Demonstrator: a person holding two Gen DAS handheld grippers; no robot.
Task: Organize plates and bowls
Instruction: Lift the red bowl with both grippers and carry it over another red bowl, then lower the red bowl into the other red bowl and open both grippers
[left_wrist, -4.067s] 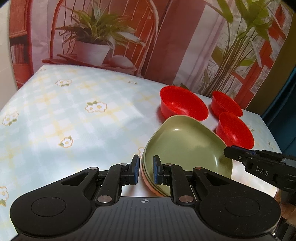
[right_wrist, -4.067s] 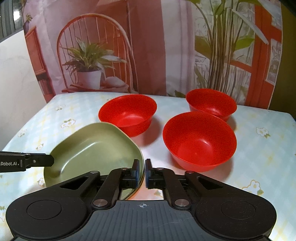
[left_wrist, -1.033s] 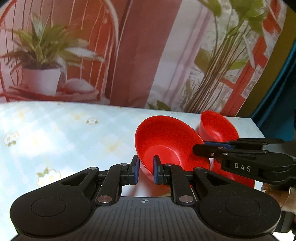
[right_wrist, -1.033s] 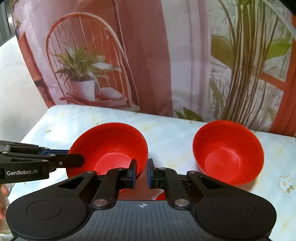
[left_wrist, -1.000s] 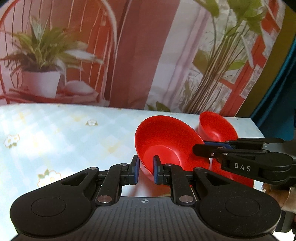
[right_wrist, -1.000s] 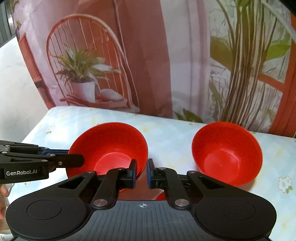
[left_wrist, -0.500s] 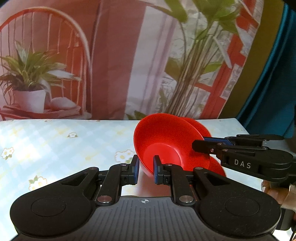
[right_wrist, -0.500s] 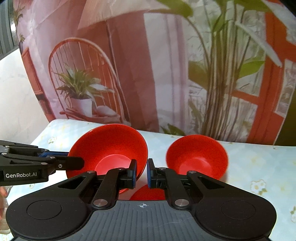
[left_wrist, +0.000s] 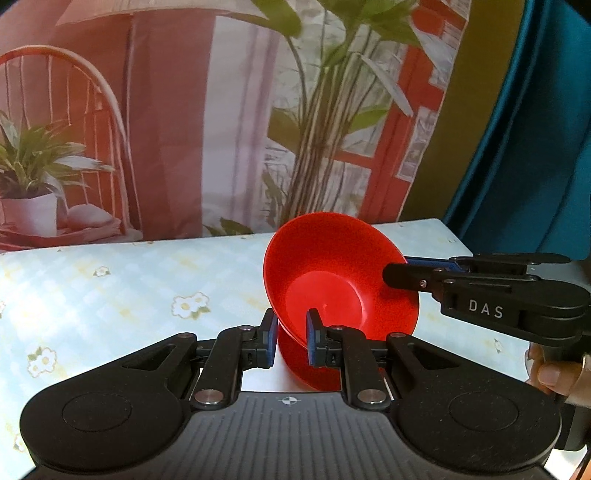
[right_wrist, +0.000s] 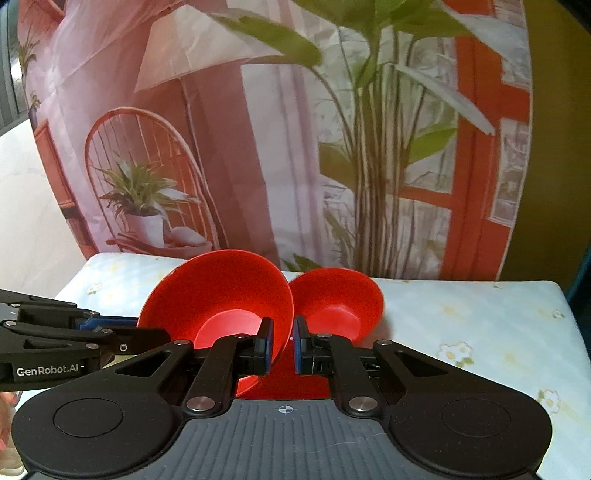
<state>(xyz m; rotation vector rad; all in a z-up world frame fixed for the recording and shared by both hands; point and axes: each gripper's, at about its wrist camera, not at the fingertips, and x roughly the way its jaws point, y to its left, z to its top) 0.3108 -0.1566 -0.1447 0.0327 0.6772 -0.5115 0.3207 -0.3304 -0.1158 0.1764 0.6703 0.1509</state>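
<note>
Both grippers hold one red bowl (left_wrist: 332, 280) by opposite sides of its rim, lifted and tilted above the table. My left gripper (left_wrist: 290, 341) is shut on its near-left rim. My right gripper (right_wrist: 280, 345) is shut on its right rim, and the bowl shows there too (right_wrist: 218, 306). The right gripper reaches in from the right in the left wrist view (left_wrist: 402, 273). A second red bowl (right_wrist: 336, 304) sits on the table just right of the held one. Part of another red bowl (right_wrist: 288, 380) shows below the fingers.
The table wears a pale blue checked cloth with flowers (left_wrist: 110, 295). A printed backdrop of a plant and a chair (right_wrist: 258, 147) hangs behind it. The table's right edge (right_wrist: 569, 306) is close. A hand (left_wrist: 554, 376) holds the right gripper.
Both grippers have lifted the red bowl higher and carried it right, so it now hangs next to the back right bowl. The green plates have left view.
</note>
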